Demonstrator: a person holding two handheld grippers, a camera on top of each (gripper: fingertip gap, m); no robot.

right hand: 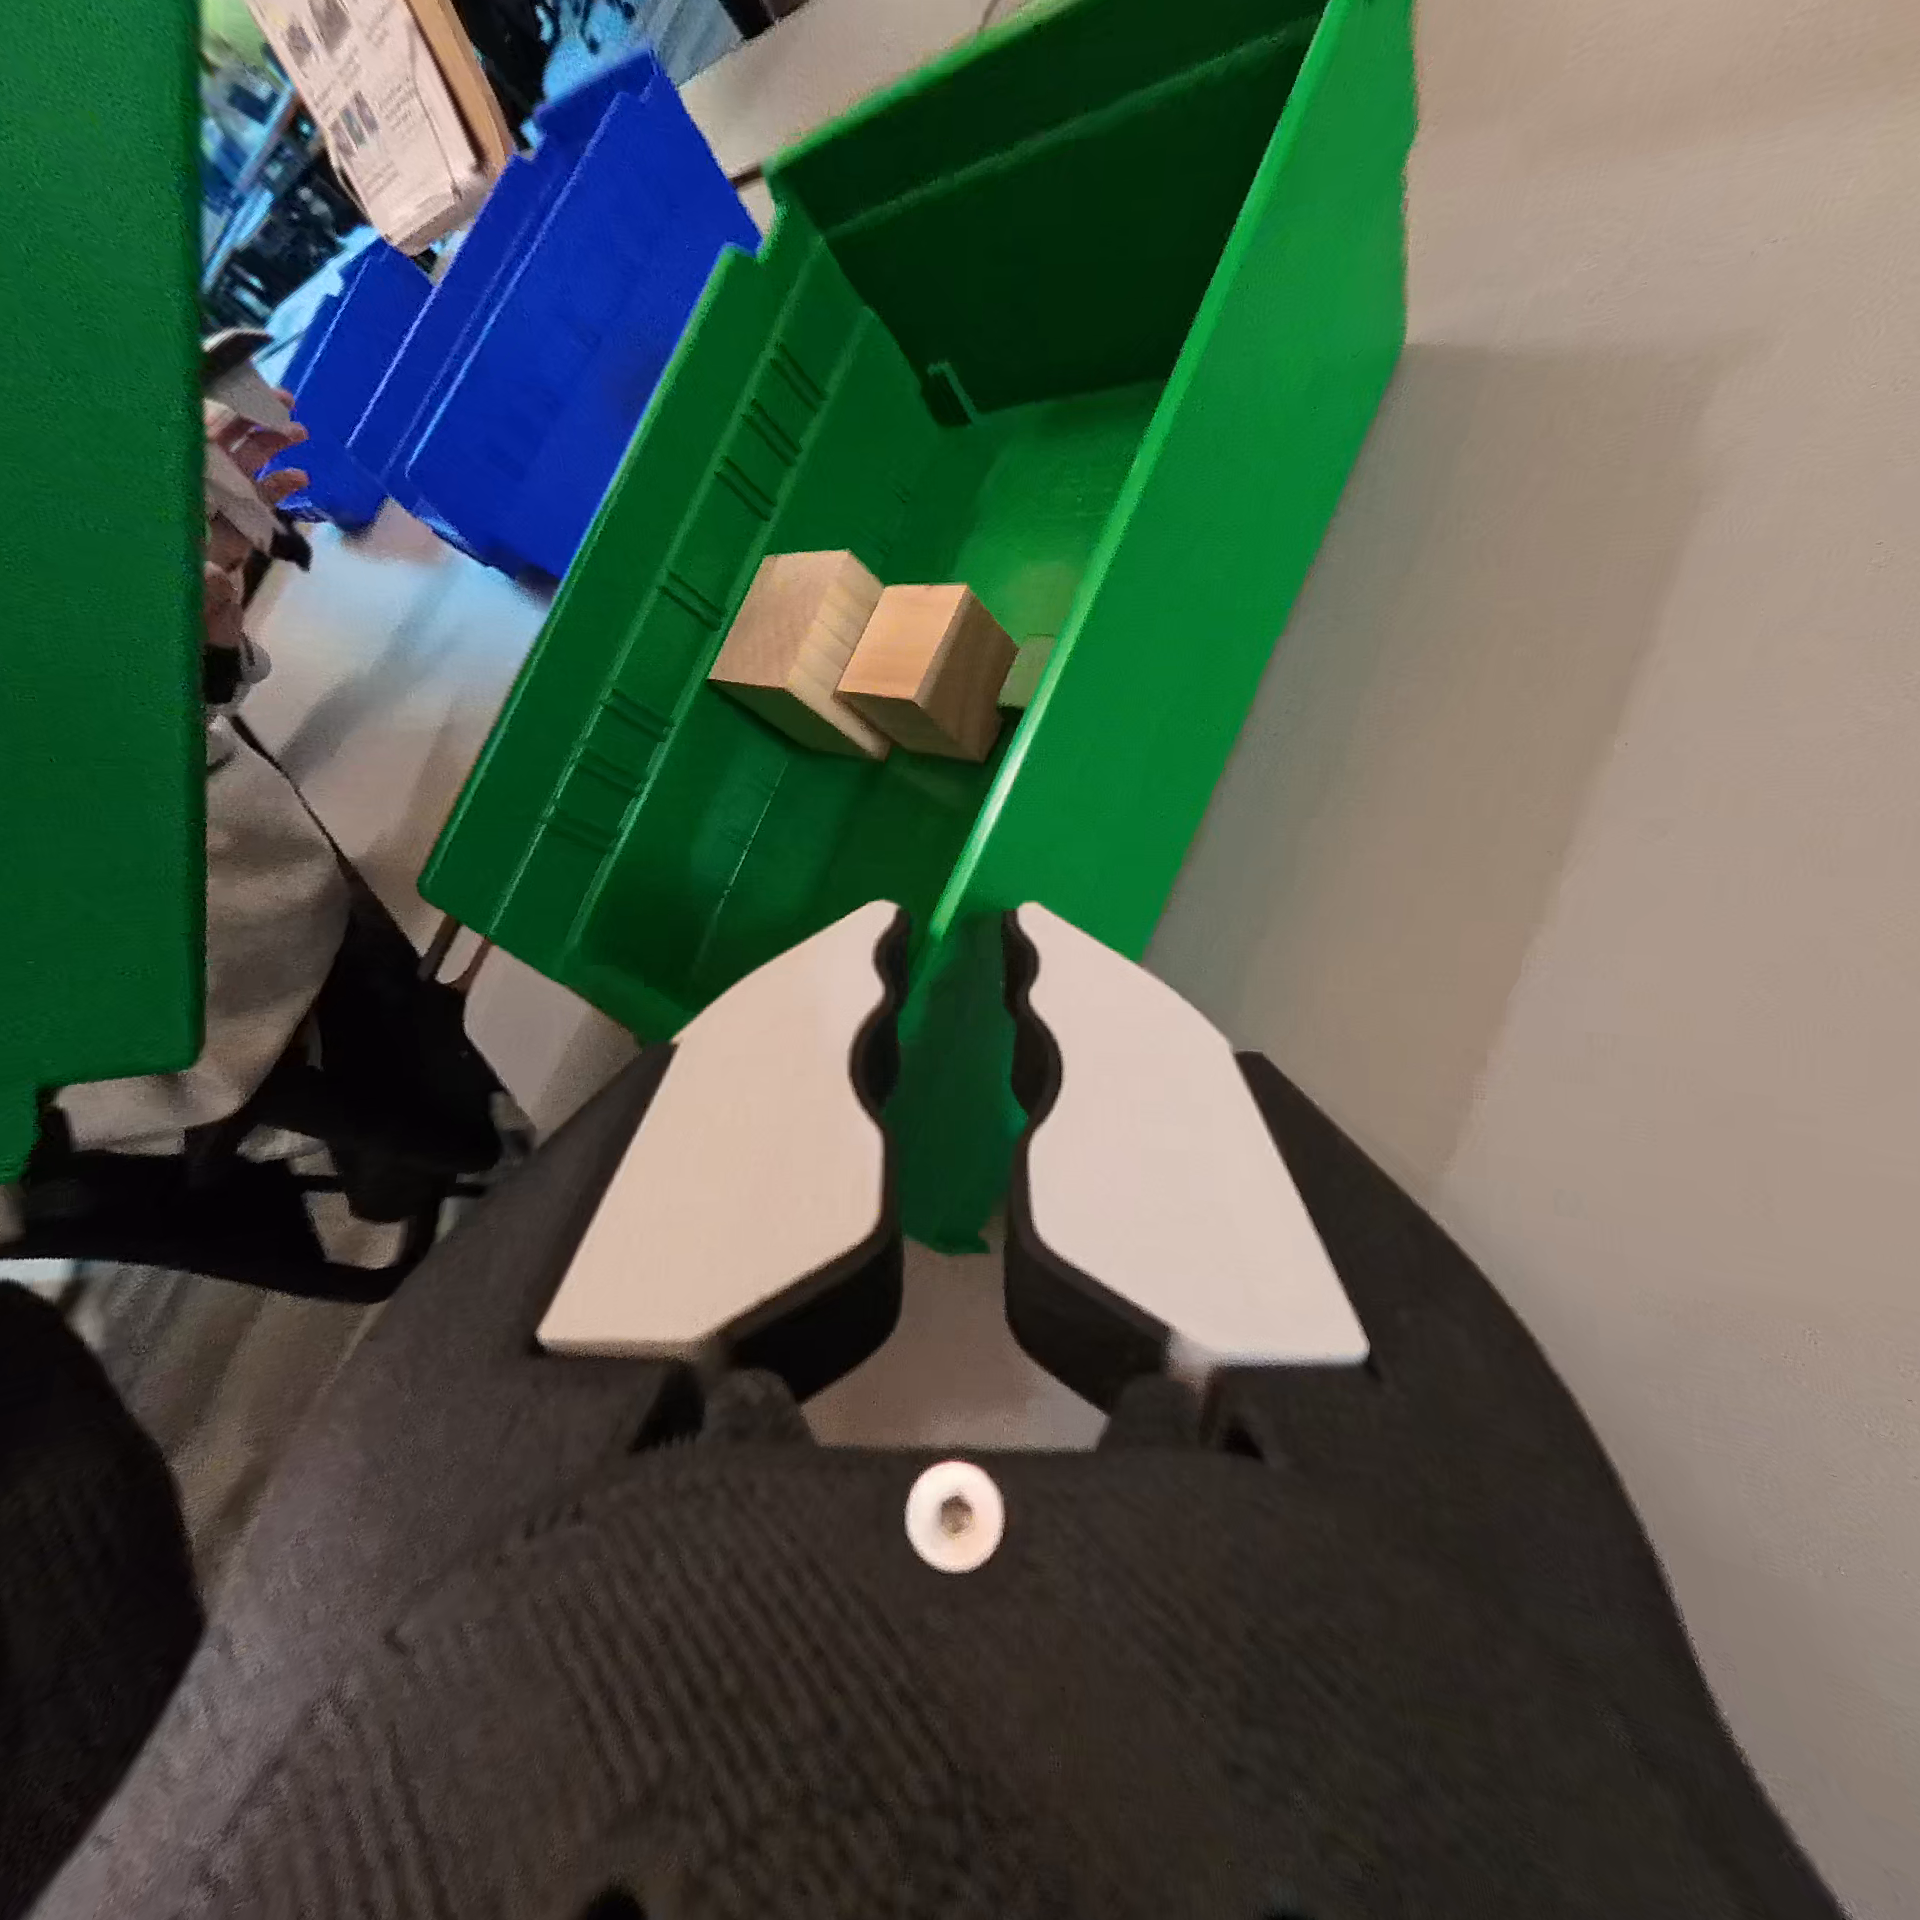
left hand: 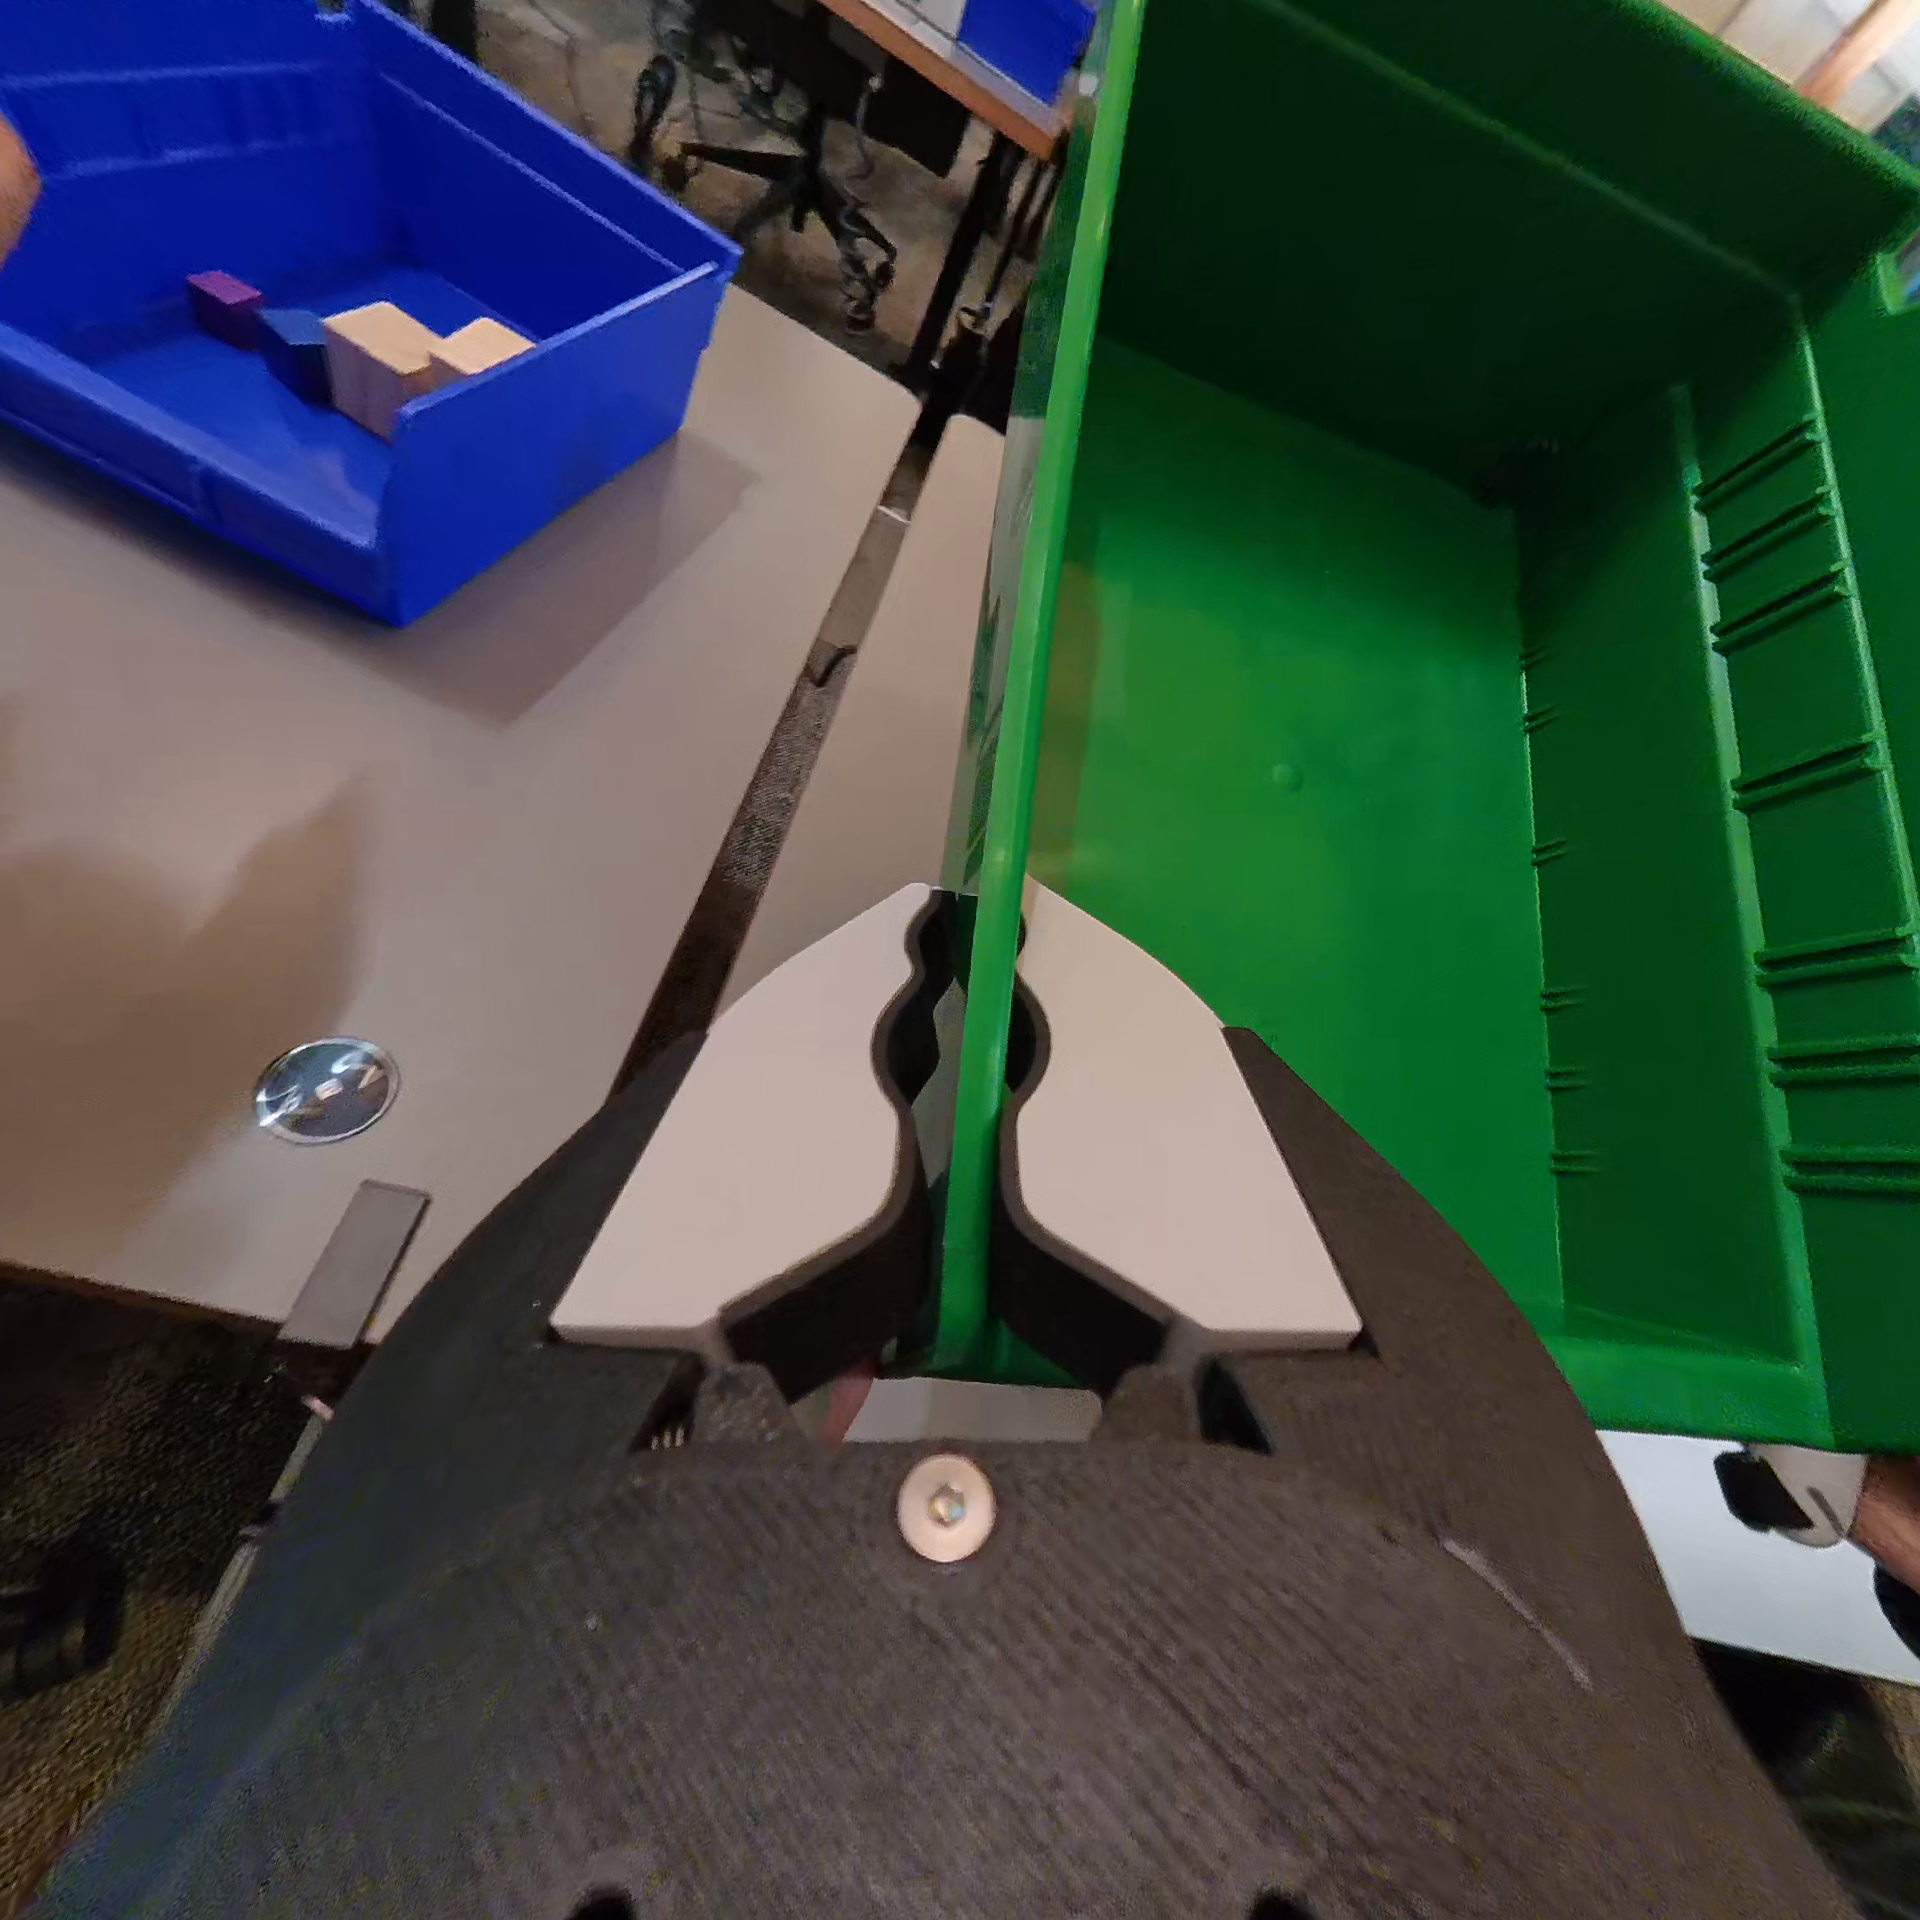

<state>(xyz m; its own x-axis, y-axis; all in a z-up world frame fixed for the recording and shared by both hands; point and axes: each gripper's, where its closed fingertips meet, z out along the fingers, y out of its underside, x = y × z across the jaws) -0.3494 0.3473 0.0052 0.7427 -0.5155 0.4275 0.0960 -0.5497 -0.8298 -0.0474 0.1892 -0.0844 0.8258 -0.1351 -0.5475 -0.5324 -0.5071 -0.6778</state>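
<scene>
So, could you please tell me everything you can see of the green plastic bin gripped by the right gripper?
The green plastic bin is an open-topped rectangular tub of glossy moulded plastic, with slotted ribs along one inner wall. It appears tilted in the view, beside the pale grey tabletop. Inside lie two light wooden blocks, touching each other. The right gripper is shut on its near side wall, one finger inside, one outside.

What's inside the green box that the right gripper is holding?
Inside the green bin lie two plain wooden blocks, side by side. A paler piece peeks out behind them, mostly hidden by the bin's near wall, so I cannot tell what it is.
</scene>
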